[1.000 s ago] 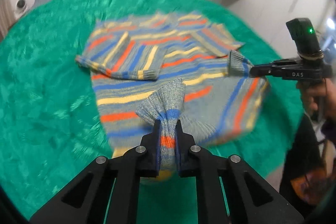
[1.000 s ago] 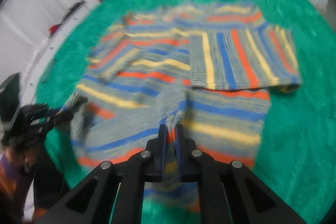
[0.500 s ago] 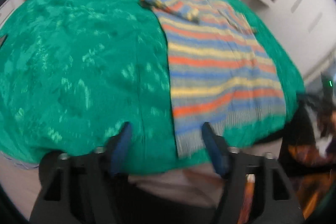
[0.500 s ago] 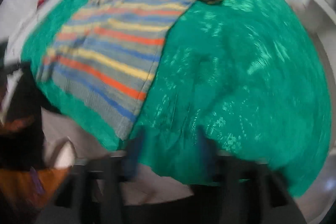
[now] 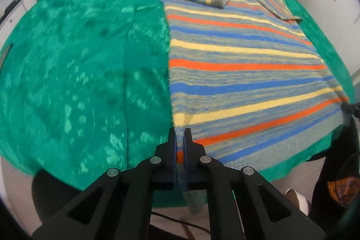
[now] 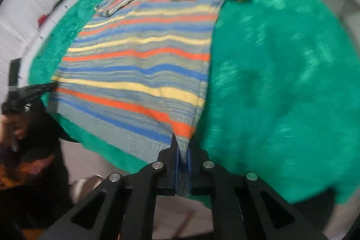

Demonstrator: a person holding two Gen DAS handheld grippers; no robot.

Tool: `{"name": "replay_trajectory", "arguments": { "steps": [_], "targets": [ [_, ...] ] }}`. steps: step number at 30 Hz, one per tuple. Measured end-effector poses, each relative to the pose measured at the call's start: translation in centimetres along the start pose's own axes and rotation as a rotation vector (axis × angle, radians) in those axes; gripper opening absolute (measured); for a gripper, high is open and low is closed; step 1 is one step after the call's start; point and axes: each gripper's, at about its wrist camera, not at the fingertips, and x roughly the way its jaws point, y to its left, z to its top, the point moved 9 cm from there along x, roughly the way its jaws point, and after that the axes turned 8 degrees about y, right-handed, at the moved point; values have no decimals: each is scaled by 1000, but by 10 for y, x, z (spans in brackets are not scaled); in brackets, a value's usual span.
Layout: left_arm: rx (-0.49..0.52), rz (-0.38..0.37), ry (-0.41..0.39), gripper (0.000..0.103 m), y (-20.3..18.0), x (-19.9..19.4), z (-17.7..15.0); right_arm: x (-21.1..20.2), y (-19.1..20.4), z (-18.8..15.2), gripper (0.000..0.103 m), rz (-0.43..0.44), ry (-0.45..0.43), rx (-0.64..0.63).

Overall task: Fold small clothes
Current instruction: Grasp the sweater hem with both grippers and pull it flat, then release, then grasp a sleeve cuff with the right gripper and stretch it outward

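At near bed edge, left gripper (image 5: 179, 138) and right gripper (image 6: 180, 145) clamped on hem corners of soft, stretchy striped sweater (image 5: 236, 64), likely sagging mid-hem.

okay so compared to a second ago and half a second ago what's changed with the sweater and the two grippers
A second ago both grippers pinched a bunched hem; half a second ago both were open and the sweater lay flat. Now the left gripper and right gripper each grip a near hem corner of the striped sweater. The sleeves stay folded in, and the green blanket is unchanged.
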Motion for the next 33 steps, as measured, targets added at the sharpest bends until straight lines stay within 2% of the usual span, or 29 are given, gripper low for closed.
{"name": "replay_trajectory", "arguments": {
  "steps": [3,4,6,8,9,10,12,14,16,19,21,23,26,28,29,30,31,32,33],
  "targets": [
    [11,57,36,3,-7,27,-7,45,-15,-7,5,-35,70,30],
    [5,69,33,3,-7,29,-5,62,-15,-6,5,-62,68,20],
    [-3,71,29,6,-8,26,-2,64,-13,0,5,-82,47,21],
    [4,82,23,16,-5,20,-3,57,-10,2,8,-63,36,16],
    [3,82,18,26,-2,14,-5,53,-10,2,15,-51,42,15],
    [-3,82,11,38,2,8,-7,46,-14,0,30,-43,61,21],
    [-30,71,-36,44,15,-17,-8,22,-26,3,51,-59,64,36],
    [-75,68,-95,55,33,-43,-3,-19,-37,23,53,-108,-7,19],
    [-130,80,-159,64,49,-61,10,-61,-46,67,66,-208,-94,-25],
    [-194,83,-235,64,58,-80,31,-87,-29,147,82,-255,-188,-151],
    [-229,73,-266,64,55,-84,40,-65,5,204,83,-233,-192,-263],
    [-255,46,-275,64,48,-85,46,-33,25,240,83,-188,-174,-325],
    [-260,23,-278,64,34,-90,49,36,45,288,81,-153,-153,-347],
    [-259,38,-267,68,34,-87,49,74,40,295,78,-148,-119,-312],
    [-260,45,-252,68,36,-84,44,87,36,298,75,-110,-107,-277],
    [-259,52,-232,68,39,-81,38,88,31,299,61,-66,-122,-244],
    [-261,61,-215,68,42,-78,35,79,17,303,25,-49,-144,-185],
    [-264,73,-197,68,46,-73,31,68,3,301,5,-30,-154,-135],
    [-268,78,-188,68,48,-70,29,54,-13,299,4,-21,-175,-86]
  ]
}}
